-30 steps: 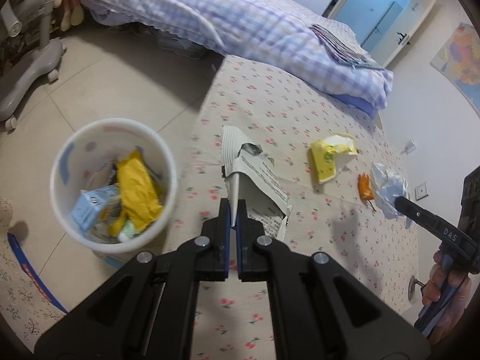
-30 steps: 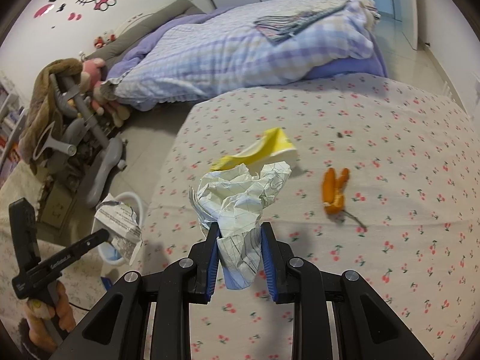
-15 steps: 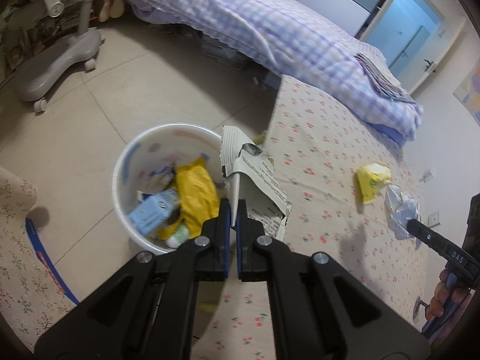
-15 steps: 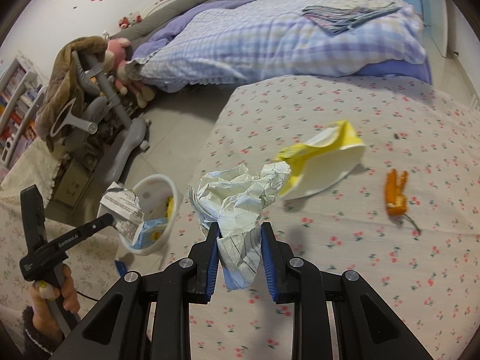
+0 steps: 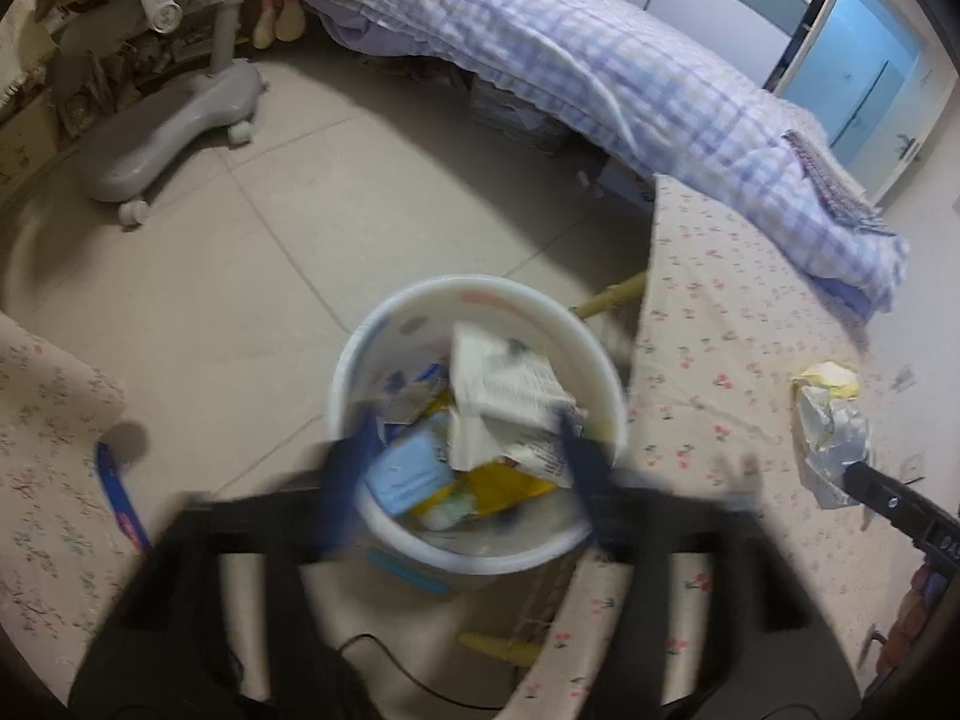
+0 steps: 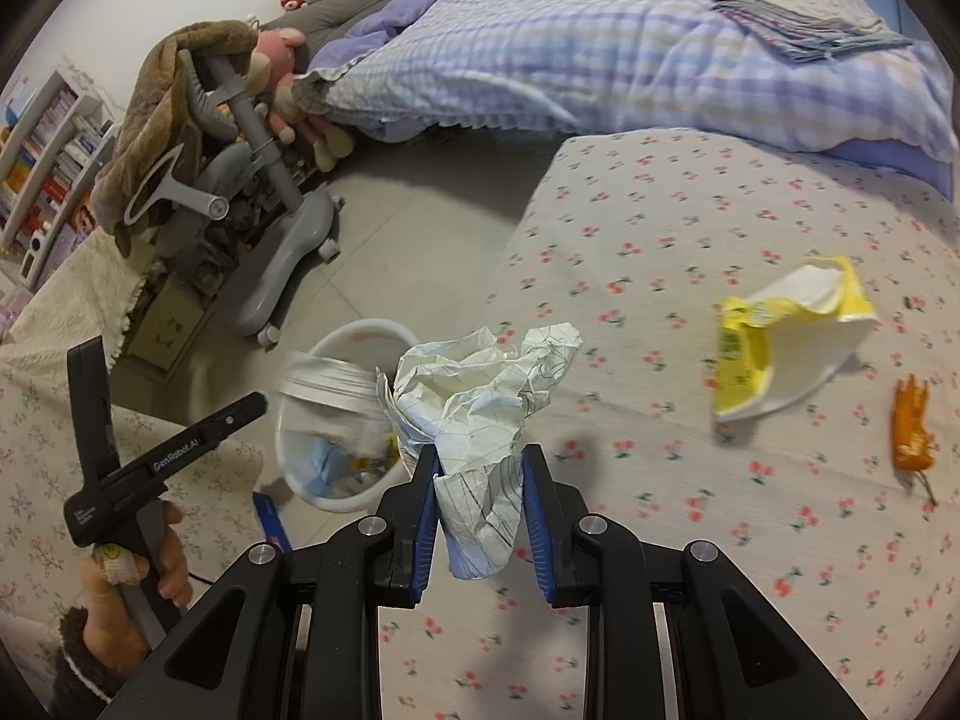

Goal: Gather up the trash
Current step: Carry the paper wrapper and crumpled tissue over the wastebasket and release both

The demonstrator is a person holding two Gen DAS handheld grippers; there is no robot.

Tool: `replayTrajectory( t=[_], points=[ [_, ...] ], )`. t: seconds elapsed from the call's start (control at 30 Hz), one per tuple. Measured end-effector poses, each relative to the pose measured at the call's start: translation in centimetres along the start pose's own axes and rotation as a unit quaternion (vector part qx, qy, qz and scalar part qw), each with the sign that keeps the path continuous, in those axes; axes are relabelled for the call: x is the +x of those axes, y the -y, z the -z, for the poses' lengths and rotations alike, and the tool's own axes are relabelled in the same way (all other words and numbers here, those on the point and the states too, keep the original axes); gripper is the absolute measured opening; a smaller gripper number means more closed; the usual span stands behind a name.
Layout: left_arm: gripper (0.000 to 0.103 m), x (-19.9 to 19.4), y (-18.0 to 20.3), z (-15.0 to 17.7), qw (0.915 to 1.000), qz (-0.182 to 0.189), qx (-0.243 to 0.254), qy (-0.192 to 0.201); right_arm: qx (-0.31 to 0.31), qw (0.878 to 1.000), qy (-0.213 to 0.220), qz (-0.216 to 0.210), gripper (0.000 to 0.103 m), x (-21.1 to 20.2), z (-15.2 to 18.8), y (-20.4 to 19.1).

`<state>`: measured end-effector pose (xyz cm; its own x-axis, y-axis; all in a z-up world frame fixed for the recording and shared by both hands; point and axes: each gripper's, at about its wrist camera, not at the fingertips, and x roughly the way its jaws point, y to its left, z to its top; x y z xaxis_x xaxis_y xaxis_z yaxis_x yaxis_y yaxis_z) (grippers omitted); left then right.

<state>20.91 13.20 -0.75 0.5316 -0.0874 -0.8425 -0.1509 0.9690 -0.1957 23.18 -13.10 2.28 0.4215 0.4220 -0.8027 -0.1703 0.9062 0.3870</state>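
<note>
Newspaper (image 5: pixel 510 402) drops into the white bin (image 5: pixel 372 348) as my left gripper (image 5: pixel 462 450), above the bin, has just sprung wide and empty. My right gripper (image 6: pixel 480 504) clamps crumpled paper (image 6: pixel 480 396) just beside the bin. I fear releasing early would drop it on the tablecloth (image 6: pixel 660 228).

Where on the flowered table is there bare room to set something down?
Free: the table between the bed and yellow wrapper, and its near edge. Crowded: right side, wrapper beside orange scrap.
</note>
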Motion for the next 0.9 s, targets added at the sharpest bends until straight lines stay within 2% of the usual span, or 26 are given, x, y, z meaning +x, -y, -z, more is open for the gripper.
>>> replayTrajectory(
  t=[0.07, 0.2, 0.3, 0.57, 0.8, 0.87, 0.9],
  points=[
    [0.088, -0.2, -0.4, 0.1, 0.9998, -0.019, 0.002, 0.002, -0.004, 1.0, -0.005, -0.002, 0.027, 0.7, -0.2, -0.8],
    [0.09, 0.0, -1.7, 0.4, 0.9976, -0.063, 0.016, -0.022, -0.012, 1.0, -0.011, -0.006, 0.027, 1.8, -0.5, -2.0],
    [0.093, -0.3, -2.8, 0.6, 0.9965, -0.079, 0.015, -0.024, -0.018, 1.0, -0.017, -0.007, 0.027, 2.8, -0.6, -2.9],
    [0.094, -0.8, -5.0, 0.9, 0.9956, -0.081, -0.002, -0.047, -0.031, 0.999, -0.028, -0.015, 0.027, 5.8, -1.1, -5.7],
    [0.094, -1.4, -5.6, 0.8, 0.9957, -0.081, -0.011, -0.045, -0.04, 0.998, -0.035, -0.018, 0.03, 8.2, -1.1, -7.8],
    [0.094, -1.4, -5.9, 0.8, 0.9958, -0.077, -0.017, -0.048, -0.043, 0.998, -0.033, -0.023, 0.033, 8.7, -1.1, -8.1],
    [0.094, -1.4, -6.0, 0.8, 0.9959, -0.074, -0.019, -0.048, -0.042, 0.998, -0.033, -0.024, 0.045, 8.8, -1.2, -8.1]
  ],
)
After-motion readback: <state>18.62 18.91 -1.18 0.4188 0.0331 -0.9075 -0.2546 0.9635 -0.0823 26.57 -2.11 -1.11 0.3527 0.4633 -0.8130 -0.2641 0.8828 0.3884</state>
